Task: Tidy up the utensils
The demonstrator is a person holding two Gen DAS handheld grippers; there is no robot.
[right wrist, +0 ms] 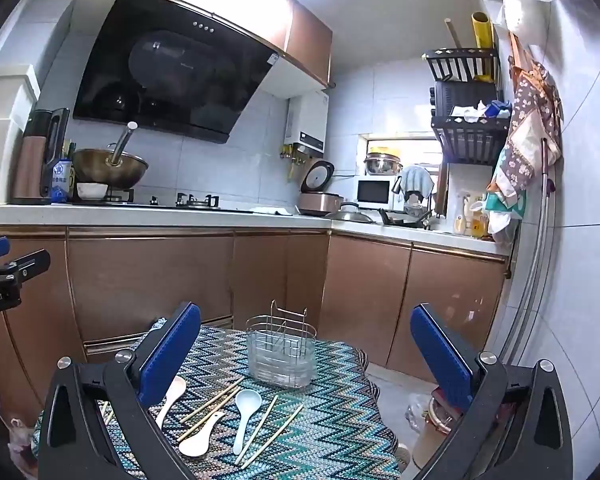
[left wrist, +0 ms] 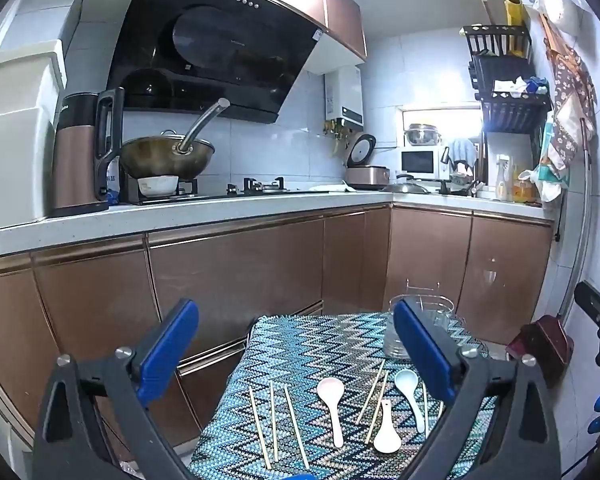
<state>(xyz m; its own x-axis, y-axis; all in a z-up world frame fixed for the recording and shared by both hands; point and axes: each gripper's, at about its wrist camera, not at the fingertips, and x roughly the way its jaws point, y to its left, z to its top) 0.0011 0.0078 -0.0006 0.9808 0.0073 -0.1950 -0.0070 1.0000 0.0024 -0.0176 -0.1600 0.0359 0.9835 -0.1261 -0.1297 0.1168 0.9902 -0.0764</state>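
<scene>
A small table with a zigzag cloth [left wrist: 300, 356] [right wrist: 332, 412] holds three spoons and several wooden chopsticks. A pinkish spoon [left wrist: 333, 404] [right wrist: 171, 398], a light blue spoon [left wrist: 410, 394] [right wrist: 244, 412] and a small white spoon [left wrist: 387, 430] [right wrist: 202, 438] lie among the chopsticks [left wrist: 274, 424] [right wrist: 216, 404]. A wire utensil holder [right wrist: 282, 352] [left wrist: 420, 324] in a clear tray stands at the table's far end. My left gripper [left wrist: 296, 344] is open and empty above the near edge. My right gripper [right wrist: 306, 352] is open and empty, held above the table.
Brown cabinets [left wrist: 236, 264] and a white counter [left wrist: 220, 210] run behind the table, with a wok [left wrist: 166, 156], kettle [left wrist: 80, 152] and rice cooker [right wrist: 320, 196]. A tiled wall [right wrist: 580, 240] stands at the right. A dark object [left wrist: 540, 344] sits on the floor beside the table.
</scene>
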